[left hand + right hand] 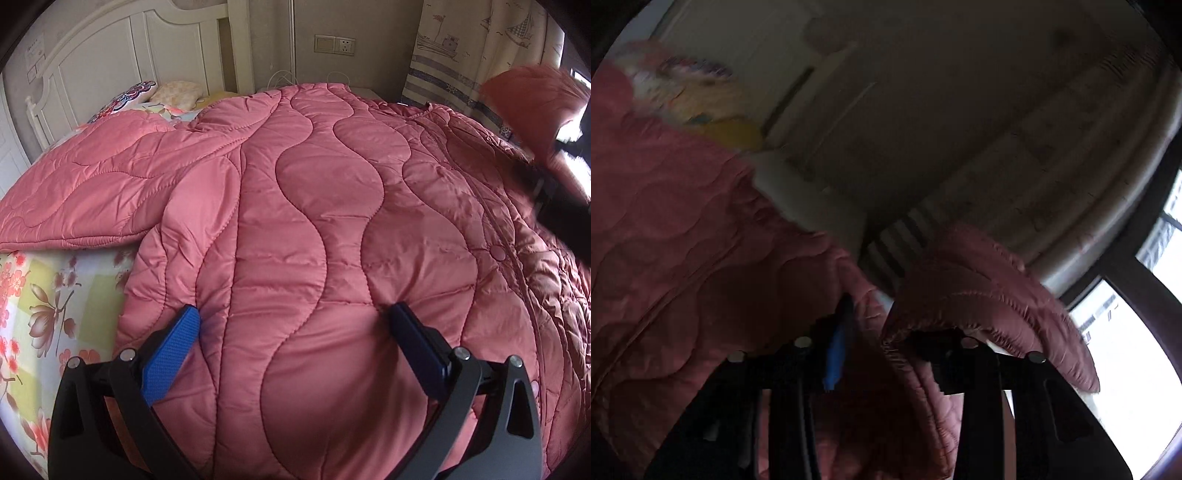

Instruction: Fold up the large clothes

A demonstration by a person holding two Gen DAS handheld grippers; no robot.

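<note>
At lower centre of the left wrist view, the left gripper (pixel 295 314) is pressing its wide-apart jaws down on the jacket (pixel 314 206), gripping nothing. Across the bed (pixel 44 306) the jacket is lying flat. Far right, the right gripper (pixel 875 332) is carrying a sleeve (pixel 979 280) between part-open jaws; whether they are pinching is unclear. That sleeve may slip, and the slick quilting may be sliding under the left pads.
</note>
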